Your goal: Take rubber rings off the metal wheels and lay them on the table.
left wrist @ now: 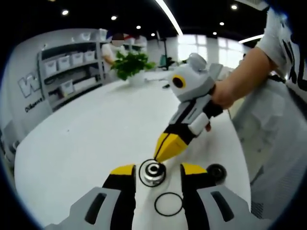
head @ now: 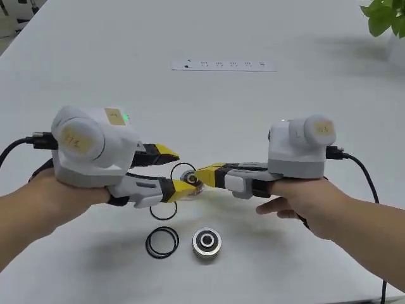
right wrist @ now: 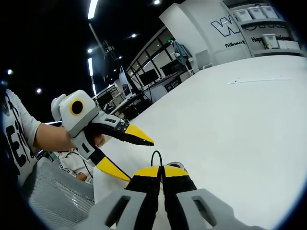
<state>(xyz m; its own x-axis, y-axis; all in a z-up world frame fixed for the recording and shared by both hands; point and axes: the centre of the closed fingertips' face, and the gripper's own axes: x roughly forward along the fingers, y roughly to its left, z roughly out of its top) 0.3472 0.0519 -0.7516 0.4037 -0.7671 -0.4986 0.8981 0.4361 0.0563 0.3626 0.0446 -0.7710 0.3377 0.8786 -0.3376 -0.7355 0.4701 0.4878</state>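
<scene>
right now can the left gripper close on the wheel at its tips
Likely yes: the left gripper has its jaws open with the wheel between the tips. The right gripper, shut on the rubber ring, comes in from ahead and doesn't block them.

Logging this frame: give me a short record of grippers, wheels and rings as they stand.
left gripper: jaws open, one on each side of a metal wheel
right gripper: jaws shut on a rubber ring at that wheel
spare wheel: resting on the table
loose rings: lying on the table beside the spare wheel
</scene>
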